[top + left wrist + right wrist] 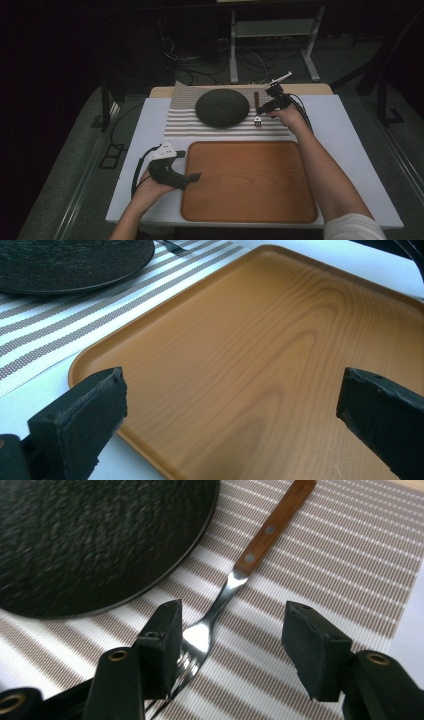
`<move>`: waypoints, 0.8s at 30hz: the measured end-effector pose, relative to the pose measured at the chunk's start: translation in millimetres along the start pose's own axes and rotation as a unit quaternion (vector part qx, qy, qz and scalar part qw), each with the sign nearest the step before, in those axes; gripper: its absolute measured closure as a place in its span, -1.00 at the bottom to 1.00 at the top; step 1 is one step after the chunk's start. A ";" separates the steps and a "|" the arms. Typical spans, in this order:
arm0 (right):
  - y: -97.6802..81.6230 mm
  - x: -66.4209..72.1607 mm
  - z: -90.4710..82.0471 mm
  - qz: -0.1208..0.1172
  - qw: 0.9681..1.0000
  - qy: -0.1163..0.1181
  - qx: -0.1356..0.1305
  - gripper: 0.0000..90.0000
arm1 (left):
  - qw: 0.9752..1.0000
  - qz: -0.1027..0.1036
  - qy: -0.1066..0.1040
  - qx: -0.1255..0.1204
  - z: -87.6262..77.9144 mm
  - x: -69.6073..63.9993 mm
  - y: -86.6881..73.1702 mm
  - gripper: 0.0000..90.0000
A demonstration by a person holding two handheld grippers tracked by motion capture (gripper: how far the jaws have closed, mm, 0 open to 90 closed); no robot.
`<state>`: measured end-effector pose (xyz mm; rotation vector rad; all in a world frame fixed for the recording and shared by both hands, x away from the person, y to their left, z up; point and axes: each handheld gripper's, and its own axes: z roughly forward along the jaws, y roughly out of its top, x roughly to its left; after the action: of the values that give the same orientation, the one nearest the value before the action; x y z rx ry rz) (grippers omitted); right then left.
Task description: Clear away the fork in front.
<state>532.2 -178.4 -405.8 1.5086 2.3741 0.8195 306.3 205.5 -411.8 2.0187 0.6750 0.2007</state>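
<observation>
A fork with a wooden handle [272, 522] lies on the striped placemat [340, 555], just right of the dark round plate [85, 540]. My right gripper [230, 640] is open and straddles the fork's metal head [200, 637], whose tines pass beside the left jaw. From above, the right gripper [265, 111] sits over the fork [256, 102] beside the plate [222, 107]. My left gripper [192, 176] is open at the left rim of the wooden tray [250, 182]. In its own view the left gripper [230, 405] has nothing between its jaws, above the tray [280, 350].
The tray and placemat [180, 122] rest on a white table top [345, 145]. Cables trail from both grippers. Beyond the table's far edge are a metal frame [272, 30] and tangled cables on the dark floor.
</observation>
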 end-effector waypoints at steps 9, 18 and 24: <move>25.4 -4.4 19.6 0.015 0.999 0.003 0.037 0.05 | 1.000 0.000 -0.003 -0.001 0.7 0.3 0.3 -1.00; 44.8 -6.7 38.0 0.027 0.997 -0.014 0.076 0.16 | 1.000 0.000 -0.005 -0.003 0.3 0.2 0.4 -1.00; 49.1 -6.7 46.9 0.031 0.995 -0.020 0.090 0.22 | 1.000 -0.002 -0.004 -0.005 -0.6 1.5 0.3 -1.00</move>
<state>594.2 -152.6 -417.9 1.6559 2.4389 0.5941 307.4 206.7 -411.5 2.0075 0.6729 0.1930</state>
